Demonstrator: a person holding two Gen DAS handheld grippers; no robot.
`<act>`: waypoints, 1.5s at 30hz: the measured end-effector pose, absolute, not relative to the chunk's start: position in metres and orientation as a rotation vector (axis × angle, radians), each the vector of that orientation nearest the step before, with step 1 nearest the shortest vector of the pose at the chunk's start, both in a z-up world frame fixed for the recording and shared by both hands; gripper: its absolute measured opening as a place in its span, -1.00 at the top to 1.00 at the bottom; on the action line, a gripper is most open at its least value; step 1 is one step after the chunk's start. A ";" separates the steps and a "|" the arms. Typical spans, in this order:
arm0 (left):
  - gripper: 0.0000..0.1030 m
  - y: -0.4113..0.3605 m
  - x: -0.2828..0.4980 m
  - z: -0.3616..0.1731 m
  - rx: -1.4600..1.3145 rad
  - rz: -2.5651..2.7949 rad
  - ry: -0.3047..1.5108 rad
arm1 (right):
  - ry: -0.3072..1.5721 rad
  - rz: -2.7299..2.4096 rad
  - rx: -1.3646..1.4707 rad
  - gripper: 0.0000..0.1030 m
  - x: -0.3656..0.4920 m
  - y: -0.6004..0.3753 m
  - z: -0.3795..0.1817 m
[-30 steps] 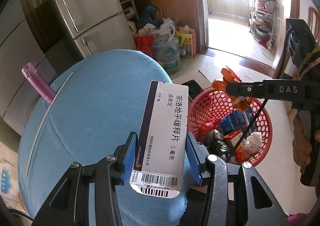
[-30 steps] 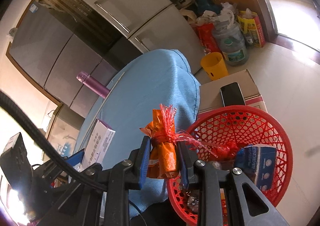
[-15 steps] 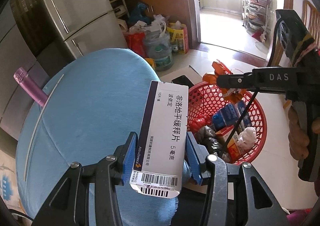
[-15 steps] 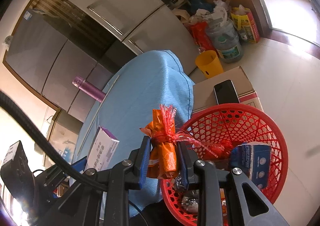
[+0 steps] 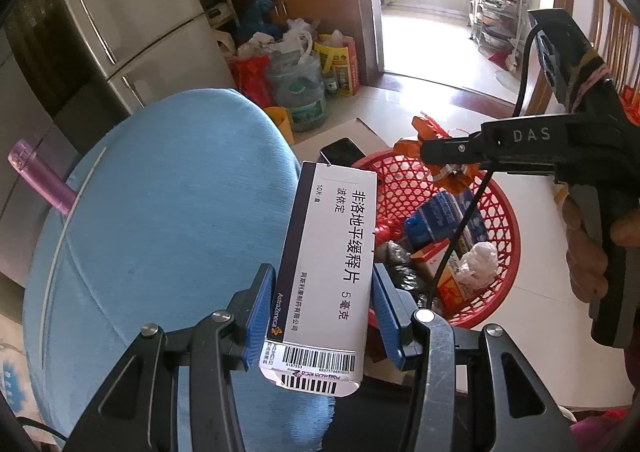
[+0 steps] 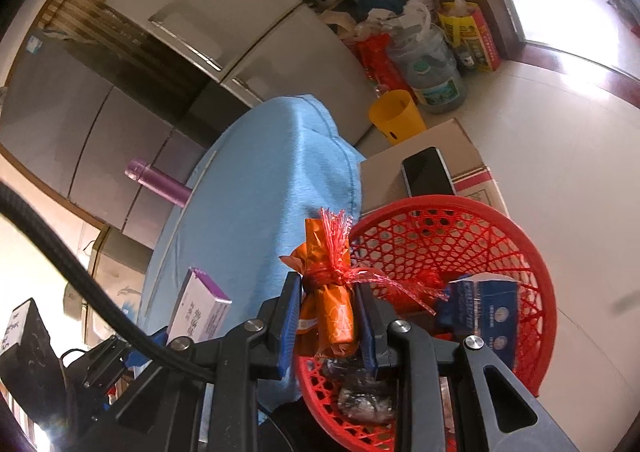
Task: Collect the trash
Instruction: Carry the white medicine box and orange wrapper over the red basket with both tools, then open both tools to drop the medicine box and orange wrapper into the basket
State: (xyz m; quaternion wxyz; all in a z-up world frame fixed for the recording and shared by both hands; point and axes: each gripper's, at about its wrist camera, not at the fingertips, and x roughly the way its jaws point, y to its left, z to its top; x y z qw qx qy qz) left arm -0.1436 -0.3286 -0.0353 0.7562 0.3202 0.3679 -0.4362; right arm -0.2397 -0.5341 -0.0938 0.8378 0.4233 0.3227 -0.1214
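My left gripper [image 5: 323, 306] is shut on a white medicine box [image 5: 328, 272] with a purple edge and a barcode flap, held over the right edge of the blue-covered table [image 5: 168, 220]. My right gripper [image 6: 329, 316] is shut on an orange wrapper [image 6: 328, 308] tied with red fringed ribbon, over the near left rim of the red mesh basket [image 6: 500, 228]. The left wrist view shows that wrapper [image 5: 452, 176] above the basket [image 5: 506, 212], which holds a blue pack, crumpled white paper and dark wrappers. The medicine box [image 6: 200, 312] also shows at lower left of the right wrist view.
A cardboard box [image 6: 452, 156] with a black phone [image 6: 428, 172] on it stands behind the basket. A purple bottle [image 5: 40, 180] stands at the table's far left. A yellow bin [image 6: 396, 116], water jug [image 6: 432, 76], bags and grey refrigerators [image 5: 132, 24] lie beyond. A hand [image 5: 588, 248] grips the right tool.
Both grippers have drifted toward and down over the red basket, which now sits closer and larger in view. The box and the wrapper stay clamped as before.
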 end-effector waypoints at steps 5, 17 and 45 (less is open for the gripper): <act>0.04 -0.331 -0.144 -0.041 0.693 -0.976 0.837 | 0.685 -0.298 0.927 0.45 -0.249 -0.546 -0.101; 0.04 -0.348 -0.143 -0.058 0.672 -1.049 0.936 | 0.697 -0.366 1.021 0.45 -0.266 -0.566 -0.124; 0.03 -0.377 -0.154 -0.070 0.737 -1.066 0.899 | 0.710 -0.404 1.118 0.41 -0.277 -0.578 -0.148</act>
